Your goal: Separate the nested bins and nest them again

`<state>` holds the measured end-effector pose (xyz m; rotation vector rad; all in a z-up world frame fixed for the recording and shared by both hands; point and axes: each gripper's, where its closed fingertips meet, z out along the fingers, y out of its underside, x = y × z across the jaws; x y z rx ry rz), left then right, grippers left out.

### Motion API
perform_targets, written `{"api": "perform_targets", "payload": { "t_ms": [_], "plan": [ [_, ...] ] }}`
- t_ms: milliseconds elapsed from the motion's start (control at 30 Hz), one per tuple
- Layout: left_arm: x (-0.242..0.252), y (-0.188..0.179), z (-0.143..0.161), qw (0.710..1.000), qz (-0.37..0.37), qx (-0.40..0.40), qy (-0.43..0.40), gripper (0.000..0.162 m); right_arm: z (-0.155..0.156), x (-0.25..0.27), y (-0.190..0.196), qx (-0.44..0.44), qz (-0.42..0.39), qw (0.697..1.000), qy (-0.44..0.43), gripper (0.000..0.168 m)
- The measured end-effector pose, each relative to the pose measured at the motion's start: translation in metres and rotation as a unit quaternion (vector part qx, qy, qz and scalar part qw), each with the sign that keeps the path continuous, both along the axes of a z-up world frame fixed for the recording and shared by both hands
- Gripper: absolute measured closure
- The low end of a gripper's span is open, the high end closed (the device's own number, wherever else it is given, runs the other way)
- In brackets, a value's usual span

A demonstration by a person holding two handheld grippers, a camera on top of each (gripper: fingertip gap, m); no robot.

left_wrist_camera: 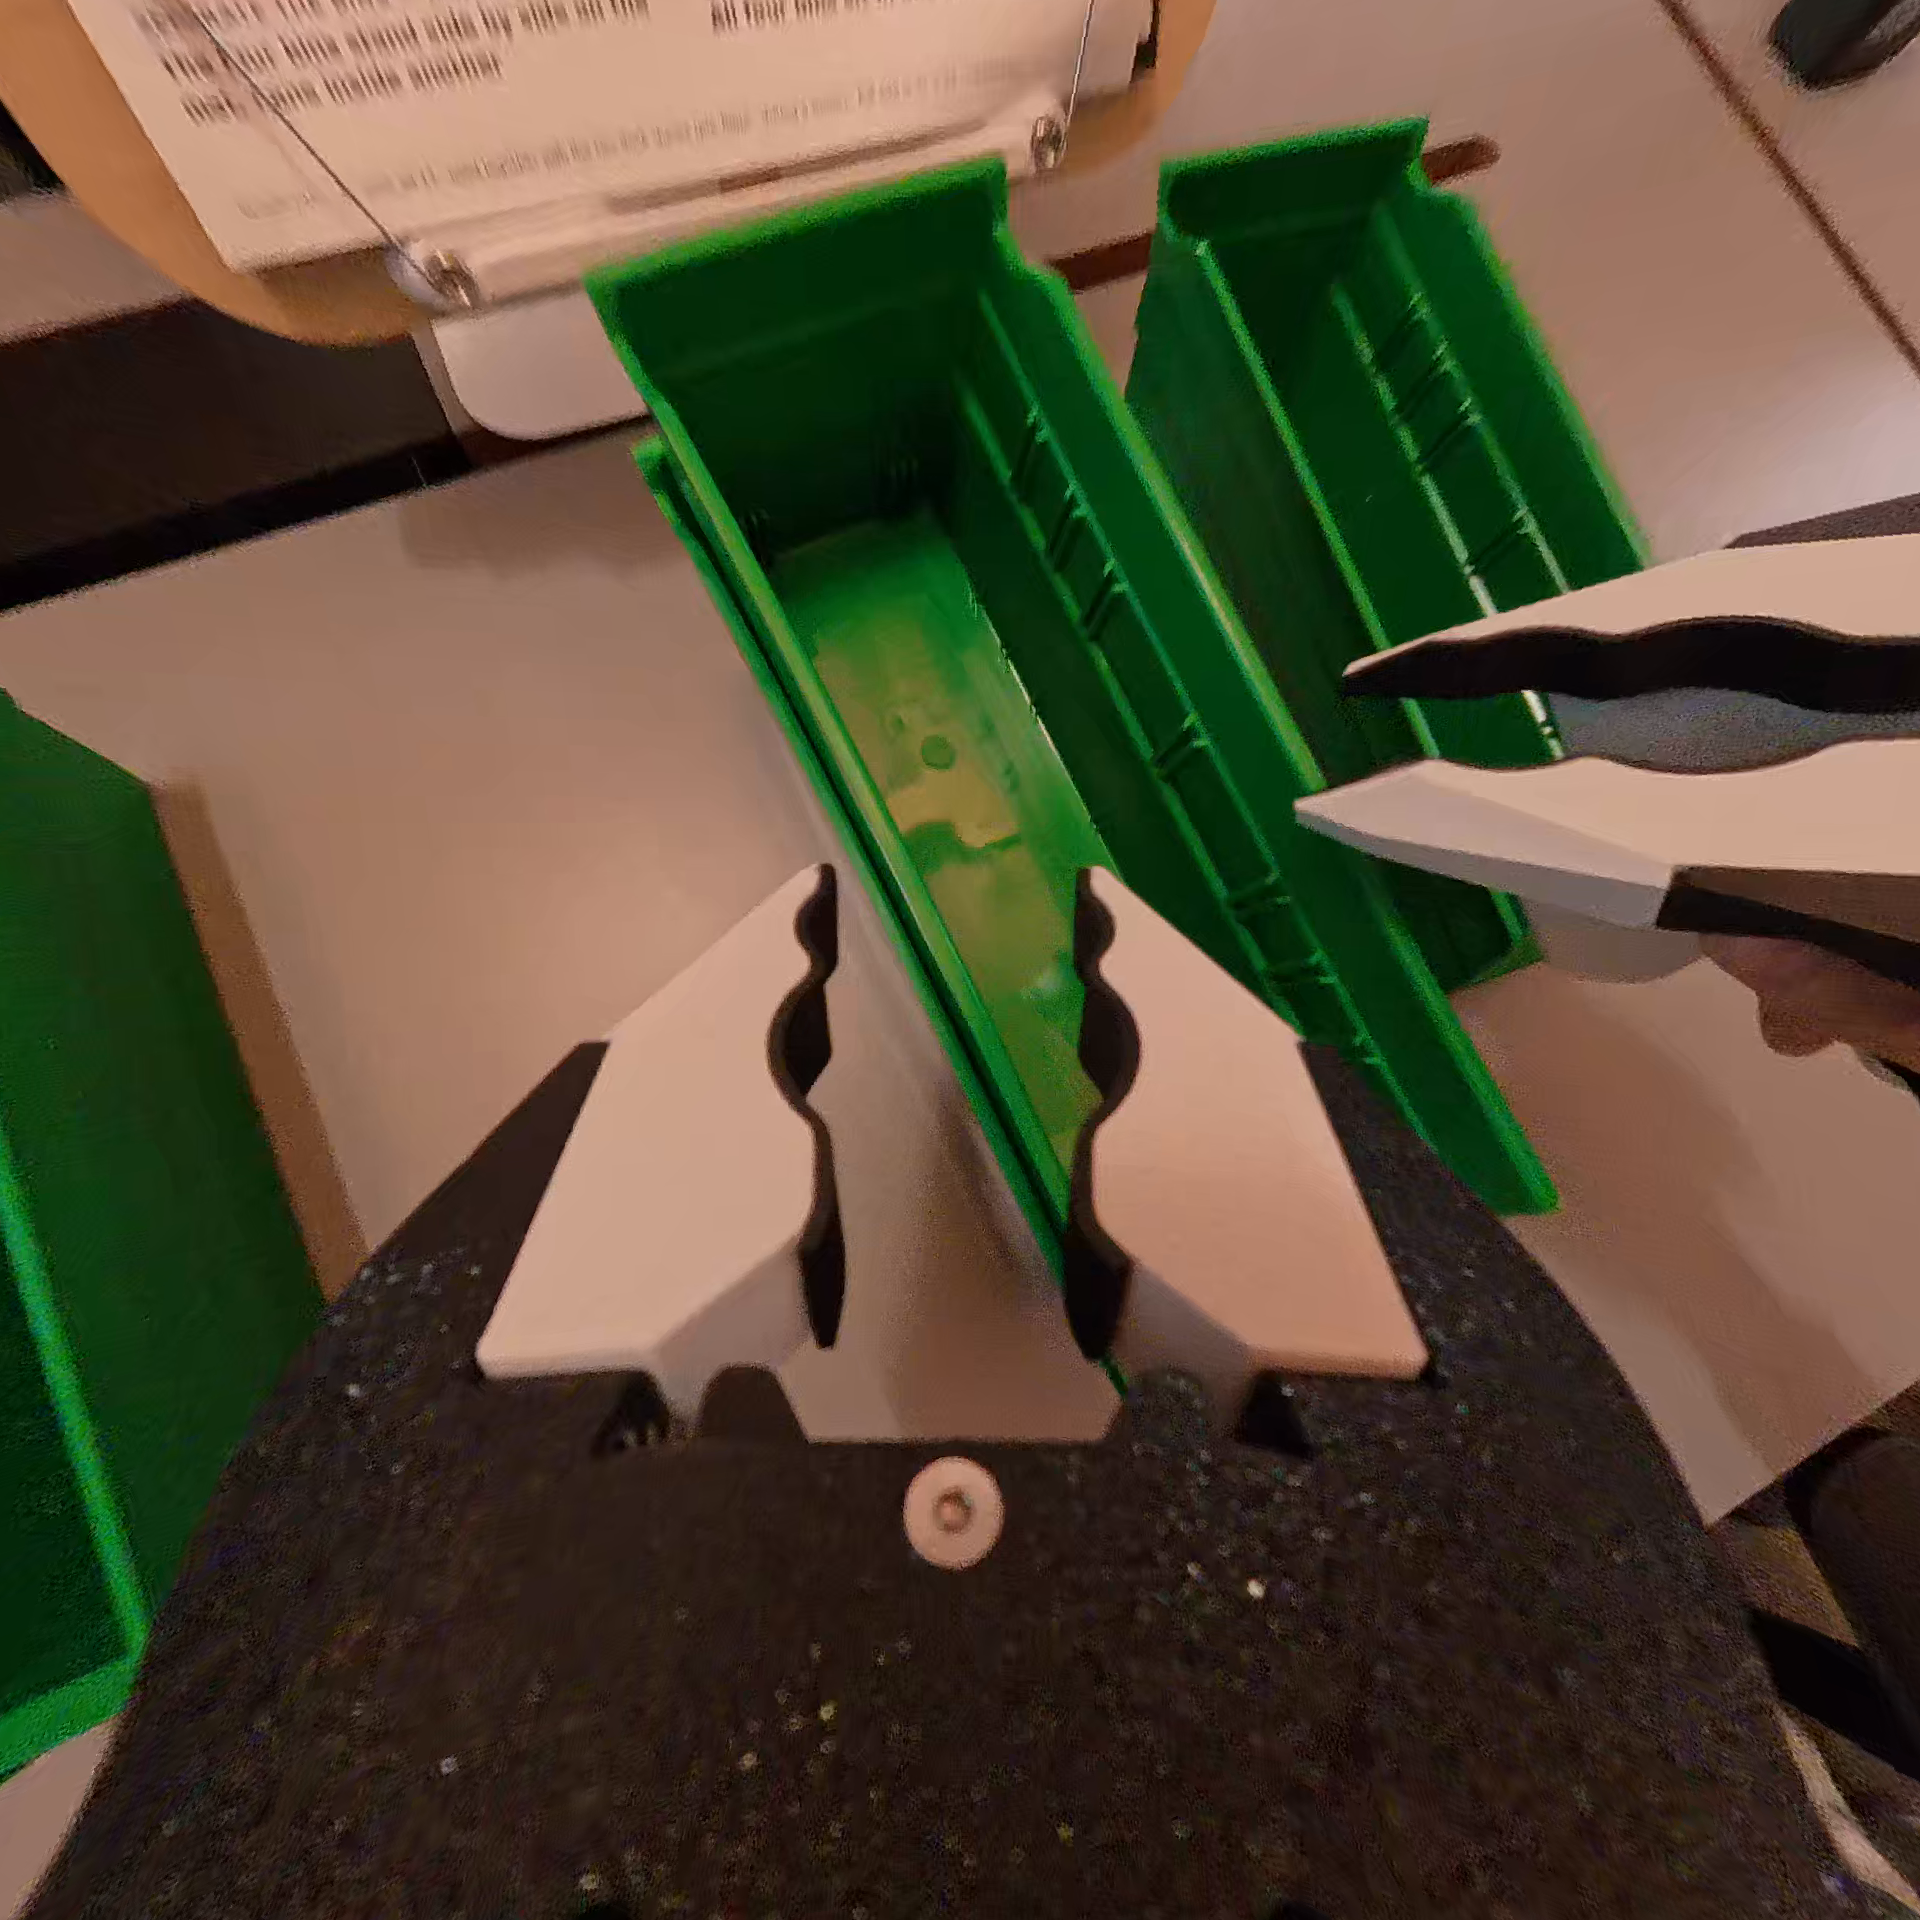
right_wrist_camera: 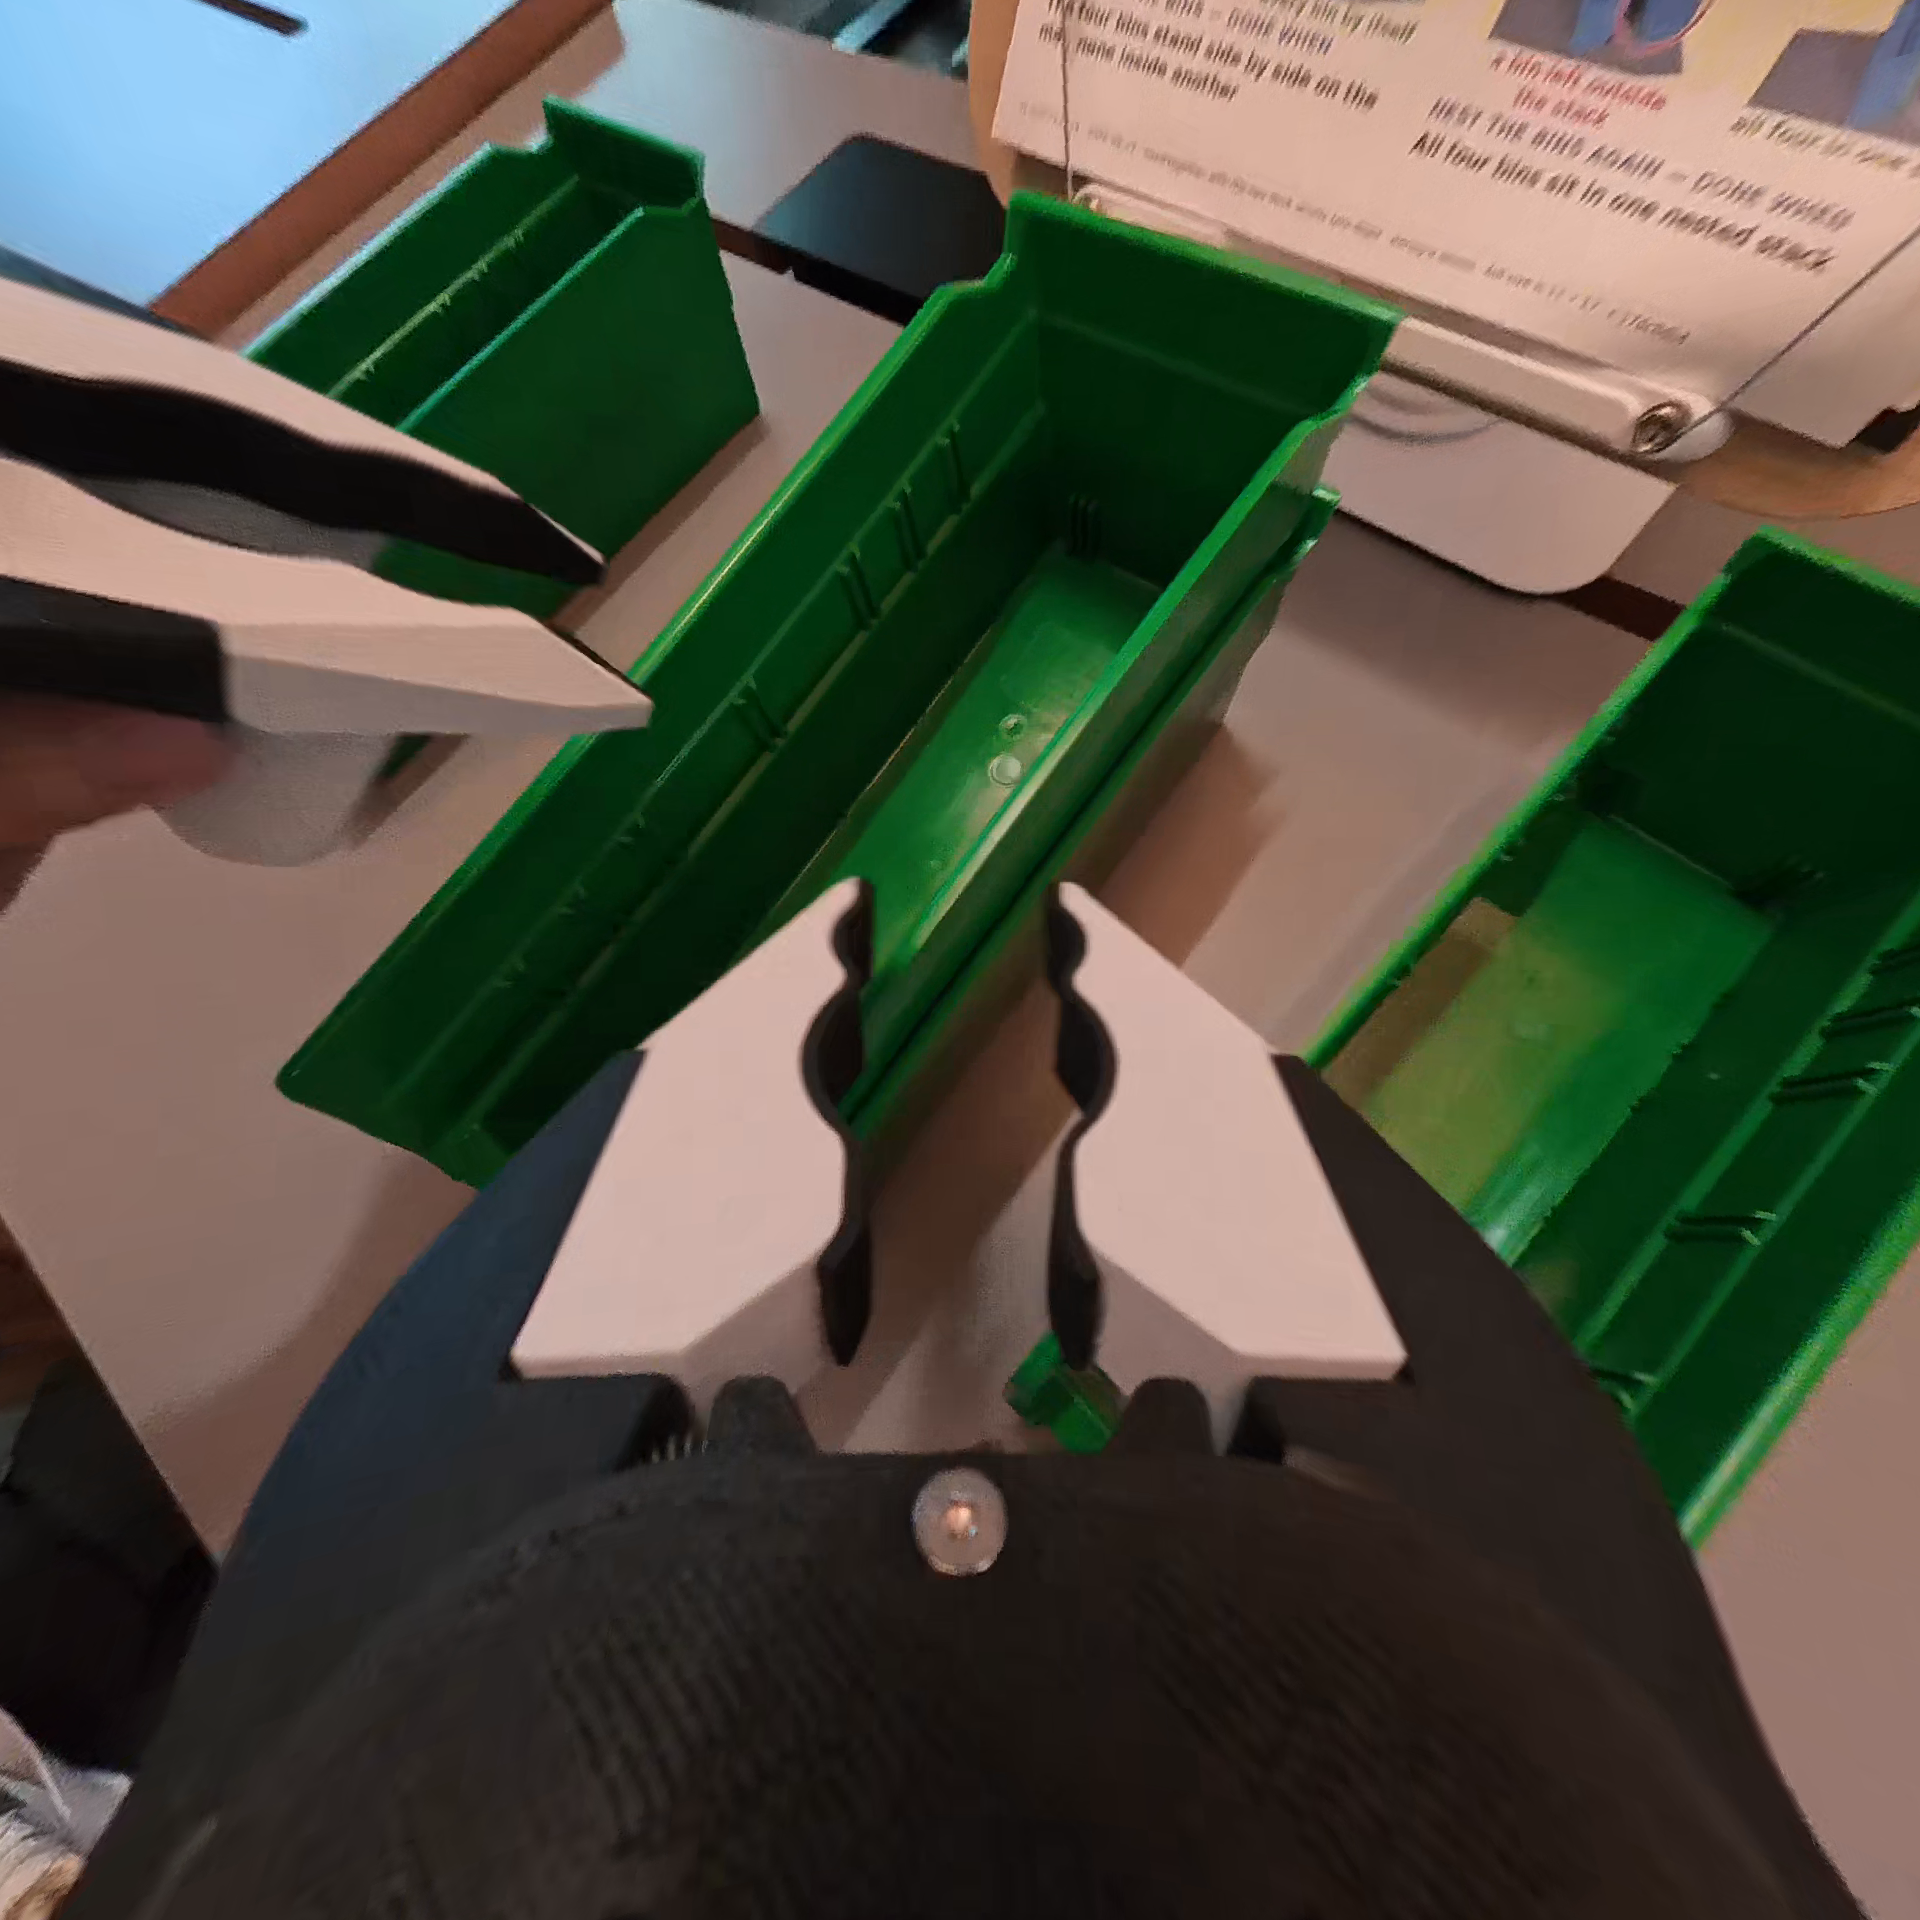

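Note:
A green bin sits nested in a second green bin whose rim shows just outside it. The pair stands mid-table, also in the right wrist view. My left gripper is open, its fingers either side of the pair's left wall. My right gripper is open, its fingers either side of the pair's right walls. Each gripper shows in the other's view, the right one and the left one. One single green bin stands right of the pair. Another stands left.
A printed sheet on a white stand rises just behind the bins. A flat black item lies at the back of the pale table. A hand holds the right gripper. The table's edge runs close on the right.

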<state>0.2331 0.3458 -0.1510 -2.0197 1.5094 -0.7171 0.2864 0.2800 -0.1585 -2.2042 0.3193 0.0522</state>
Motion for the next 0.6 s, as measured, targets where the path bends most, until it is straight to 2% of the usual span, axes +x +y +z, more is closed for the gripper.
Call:
{"api": "perform_targets", "payload": {
  "t_ms": [167,300,467,600],
  "plan": [
    [-0.028,0.025,0.040,0.997,0.008,0.067,-0.030,0.093,0.015,0.003,-0.028,0.034,-0.016,0.997,-0.071,0.084],
    [-0.072,0.090,0.058,0.988,0.062,0.140,-0.020,0.062,0.017,-0.005,-0.060,0.081,-0.048,0.991,-0.099,0.074],
    [-0.132,0.160,0.019,0.986,0.126,0.070,0.082,0.045,0.010,-0.012,-0.098,0.142,-0.086,0.980,-0.112,0.071],
    [-0.157,0.183,-0.012,0.978,0.151,0.038,0.138,0.045,0.000,-0.014,-0.110,0.160,-0.096,0.977,-0.104,0.069]
  ]
}}
